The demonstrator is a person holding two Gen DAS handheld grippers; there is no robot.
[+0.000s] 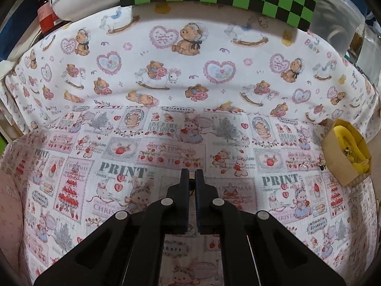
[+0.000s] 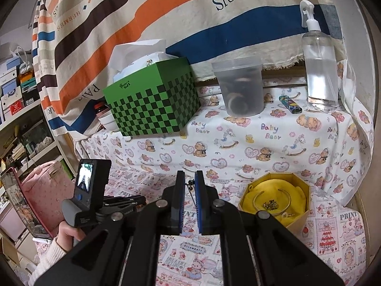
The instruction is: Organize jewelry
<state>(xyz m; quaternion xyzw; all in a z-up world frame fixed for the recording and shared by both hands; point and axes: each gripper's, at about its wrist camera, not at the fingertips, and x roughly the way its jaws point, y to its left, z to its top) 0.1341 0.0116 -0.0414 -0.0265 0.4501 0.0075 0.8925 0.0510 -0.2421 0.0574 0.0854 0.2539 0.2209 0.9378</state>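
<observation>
An octagonal cardboard jewelry box [image 2: 276, 200] with yellow lining stands on the printed cloth; a gold bangle [image 2: 271, 199] and small gold pieces lie in it. It also shows at the right of the left wrist view [image 1: 345, 152]. My right gripper [image 2: 189, 178] is nearly shut on a small dark earring [image 2: 190, 186] that hangs between its pads, left of the box. My left gripper [image 1: 192, 175] is nearly shut with a small dark piece [image 1: 191, 186] between its pads, low over the cloth. A small earring [image 1: 321, 166] lies on the cloth beside the box.
A green checkered tissue box [image 2: 152, 97], a translucent cup [image 2: 243, 88], a lighter [image 2: 290, 103] and a spray bottle [image 2: 320, 64] stand on the raised shelf behind. A pink bag [image 2: 45, 190] sits at the left. The left hand-held unit [image 2: 90, 190] is left of my right gripper.
</observation>
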